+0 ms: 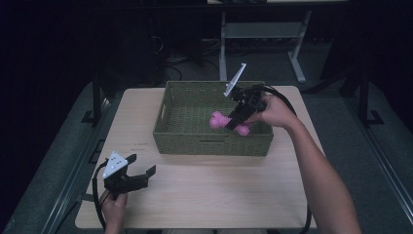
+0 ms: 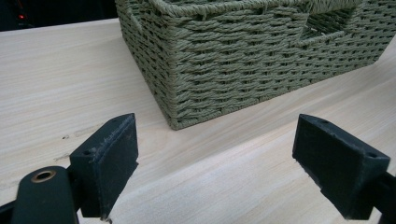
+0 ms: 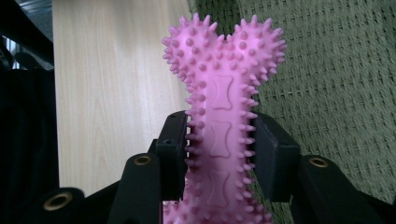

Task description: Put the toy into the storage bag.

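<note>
A pink spiky bone-shaped toy (image 1: 221,121) hangs over the inside of a green woven basket (image 1: 168,127) at the middle of the table. My right gripper (image 1: 237,120) is shut on the toy's shaft (image 3: 224,135), one black pad on each side, and reaches in from the basket's right rim. My left gripper (image 1: 142,169) rests near the table's front left corner, open, with nothing between its jaws. Its own view looks across bare wood at the basket's near corner (image 2: 175,122).
The light wooden table (image 1: 204,195) has free room in front of the basket and along its left side. Behind the table stand a desk frame (image 1: 223,53) and cables on a dark floor.
</note>
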Motion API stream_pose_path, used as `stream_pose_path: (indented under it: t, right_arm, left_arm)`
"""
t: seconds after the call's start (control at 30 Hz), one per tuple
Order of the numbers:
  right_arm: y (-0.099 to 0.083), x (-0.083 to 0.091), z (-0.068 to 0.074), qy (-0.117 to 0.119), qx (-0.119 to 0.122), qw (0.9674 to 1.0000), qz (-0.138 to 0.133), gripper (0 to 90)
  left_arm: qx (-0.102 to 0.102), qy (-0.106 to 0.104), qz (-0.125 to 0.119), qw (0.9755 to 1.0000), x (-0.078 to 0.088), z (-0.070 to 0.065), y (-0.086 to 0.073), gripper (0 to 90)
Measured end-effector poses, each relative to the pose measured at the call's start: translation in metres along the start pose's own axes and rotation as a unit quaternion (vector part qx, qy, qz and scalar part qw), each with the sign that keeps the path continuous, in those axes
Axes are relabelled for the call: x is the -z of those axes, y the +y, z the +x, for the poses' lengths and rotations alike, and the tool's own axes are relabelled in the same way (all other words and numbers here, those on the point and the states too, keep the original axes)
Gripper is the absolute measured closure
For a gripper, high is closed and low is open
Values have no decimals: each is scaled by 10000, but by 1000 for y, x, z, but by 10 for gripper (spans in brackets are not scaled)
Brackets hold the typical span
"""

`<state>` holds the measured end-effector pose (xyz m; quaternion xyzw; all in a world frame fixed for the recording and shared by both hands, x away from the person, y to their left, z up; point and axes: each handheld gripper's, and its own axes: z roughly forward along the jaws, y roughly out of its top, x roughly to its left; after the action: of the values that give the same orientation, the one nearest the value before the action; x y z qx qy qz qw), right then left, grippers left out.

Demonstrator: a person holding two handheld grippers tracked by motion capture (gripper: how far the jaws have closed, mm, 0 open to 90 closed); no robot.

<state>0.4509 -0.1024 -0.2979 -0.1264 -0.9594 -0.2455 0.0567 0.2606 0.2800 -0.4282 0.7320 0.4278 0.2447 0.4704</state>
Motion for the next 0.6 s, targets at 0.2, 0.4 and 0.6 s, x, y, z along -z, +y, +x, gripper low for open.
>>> stream_pose_path:
  t: [0.2, 0.4, 0.6]
  right_arm:
    - [1, -2, -10, -78, -94, 9999, 45, 581]
    - [1, -9, -20, -85, -188, 9997, 114, 580]
    - [0, -14, -29, -103, -273, 9995, 140, 580]
  left_arm:
    - [-1, -2, 2, 10000, 0, 1, 0, 138]
    - [-10, 4, 0, 10000, 0, 1, 0, 139]
    - [-28, 6, 15, 10000, 0, 1, 0, 138]
